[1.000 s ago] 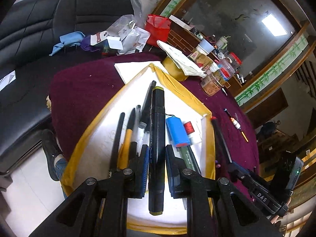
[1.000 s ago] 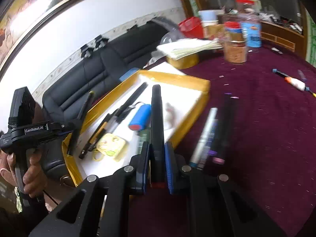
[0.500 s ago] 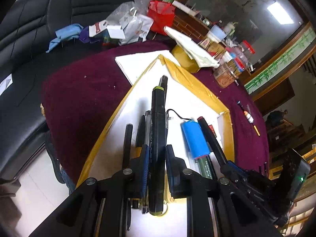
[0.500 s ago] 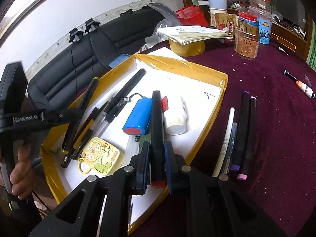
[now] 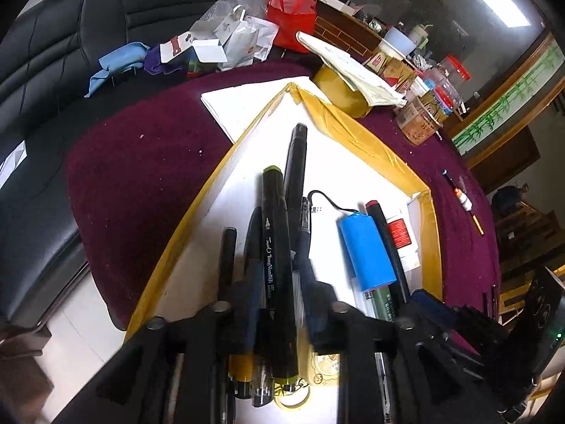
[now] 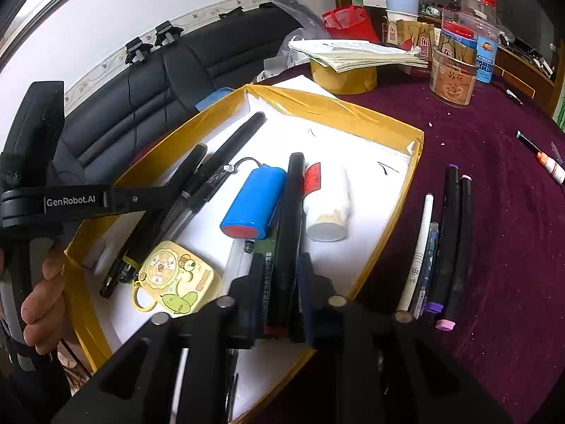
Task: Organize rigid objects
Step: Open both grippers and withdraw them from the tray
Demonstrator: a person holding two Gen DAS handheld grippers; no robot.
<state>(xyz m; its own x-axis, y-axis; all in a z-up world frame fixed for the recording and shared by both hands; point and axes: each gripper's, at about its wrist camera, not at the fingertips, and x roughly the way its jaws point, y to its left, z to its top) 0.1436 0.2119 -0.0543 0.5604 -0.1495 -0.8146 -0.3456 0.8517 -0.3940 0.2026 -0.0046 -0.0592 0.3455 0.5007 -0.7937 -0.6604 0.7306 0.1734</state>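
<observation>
A shallow tray with a yellow taped rim [image 5: 356, 134] [image 6: 339, 106] lies on the maroon table. My left gripper [image 5: 280, 304] hangs low over the tray's near left side, its jaws opening. A black marker with olive-green ends [image 5: 273, 247] lies between them on other pens, and the pads stand off it. My right gripper [image 6: 279, 289] is over the tray's near edge, jaws opening too. A black marker with a red end [image 6: 289, 229] lies loose between its fingers, beside a blue battery pack [image 6: 254, 205].
The tray also holds a white bottle [image 6: 328, 205], a yellow cartoon keychain [image 6: 173, 275] and several black pens [image 6: 226, 155]. Several more pens [image 6: 448, 240] lie on the cloth right of the tray. Jars [image 6: 453, 77], a paper stack and a black sofa [image 5: 70, 35] lie beyond.
Both grippers came down into the tray with their markers, then their jaws parted and let the markers go. Each marker now rests among the tray's contents.
</observation>
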